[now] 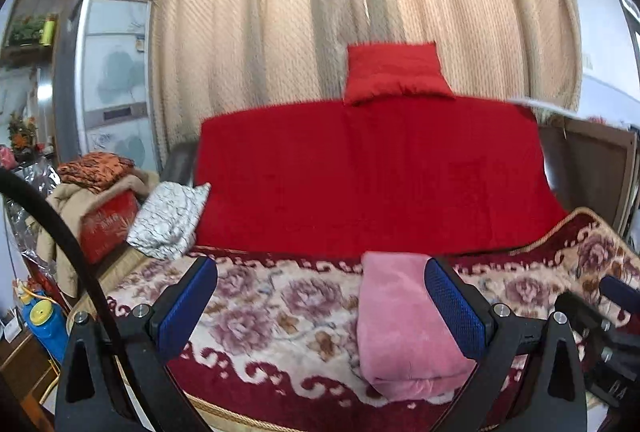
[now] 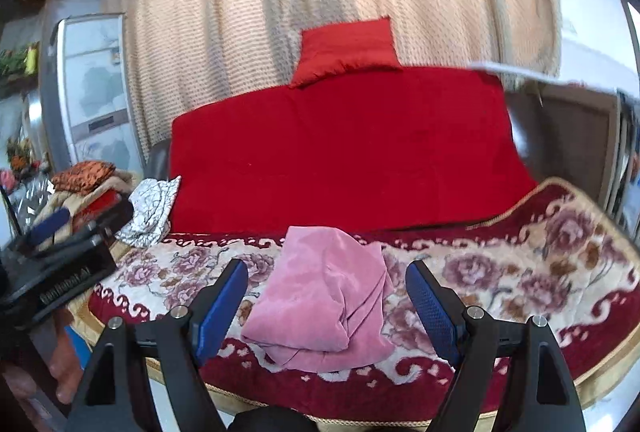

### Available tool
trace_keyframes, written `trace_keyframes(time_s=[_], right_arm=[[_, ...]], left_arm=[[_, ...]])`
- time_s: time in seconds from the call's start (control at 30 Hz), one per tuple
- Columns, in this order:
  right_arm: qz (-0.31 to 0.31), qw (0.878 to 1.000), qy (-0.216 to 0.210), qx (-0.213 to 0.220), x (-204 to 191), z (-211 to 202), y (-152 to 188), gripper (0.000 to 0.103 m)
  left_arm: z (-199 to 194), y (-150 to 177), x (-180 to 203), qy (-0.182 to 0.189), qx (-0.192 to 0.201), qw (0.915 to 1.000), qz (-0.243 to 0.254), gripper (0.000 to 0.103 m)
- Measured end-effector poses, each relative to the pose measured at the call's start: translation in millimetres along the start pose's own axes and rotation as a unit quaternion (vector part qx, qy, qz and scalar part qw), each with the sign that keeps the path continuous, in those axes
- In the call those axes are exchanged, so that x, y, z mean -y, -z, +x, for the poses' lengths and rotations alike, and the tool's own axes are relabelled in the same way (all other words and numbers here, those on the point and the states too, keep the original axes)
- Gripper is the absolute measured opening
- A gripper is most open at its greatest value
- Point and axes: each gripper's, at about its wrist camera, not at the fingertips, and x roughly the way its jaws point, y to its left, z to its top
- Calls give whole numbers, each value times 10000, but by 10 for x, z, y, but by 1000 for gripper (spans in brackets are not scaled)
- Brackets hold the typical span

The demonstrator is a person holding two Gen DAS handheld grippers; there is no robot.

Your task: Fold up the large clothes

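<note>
pink garment (image 2: 320, 292) folded on sofa (both grippers (image 2: 326, 306) wide, clear).

Bare floral blanket (image 2: 520, 272) lies open on both sides of the folded pink garment (image 2: 320, 292); the red-covered backrest (image 2: 340, 152) walls the rear, a white patterned cushion (image 1: 170, 220) blocks the far-left corner.

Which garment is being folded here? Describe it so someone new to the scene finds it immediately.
Start at the red-covered sofa back, then drop to the floral seat blanket in front. The pink garment lies folded there, between the fingers of the open right tool. It is plain soft pink, unlike the white crackle-patterned cloth at the sofa's left end.
</note>
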Motion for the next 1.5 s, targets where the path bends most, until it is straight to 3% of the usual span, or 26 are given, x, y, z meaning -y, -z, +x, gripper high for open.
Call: trace_keyframes(time_s=[0.13, 0.3, 0.63, 0.8, 1.03, 1.5], right_arm=[[273, 9996, 5, -31, 147, 132, 8, 84], [275, 9993, -74, -233, 116, 117, 85, 84], [-7, 10000, 83, 54, -109, -601, 113, 84], [-185, 9996, 46, 223, -272, -731, 55, 84], [-155, 9999, -30, -39, -321, -577, 145, 84], [-144, 9998, -134, -56, -288, -610, 195, 84]], left_arm=[[2, 102, 156, -171, 80, 9991, 384, 103], [-149, 149, 175, -176, 17, 9987, 471, 103], [-768, 183, -199, -277, 160, 9994, 151, 103], [-811, 135, -332, -332, 244, 9992, -19, 103], [-691, 173, -385, -414, 24, 9991, -130, 103], [-809, 142, -223, -381, 180, 9991, 110, 103]])
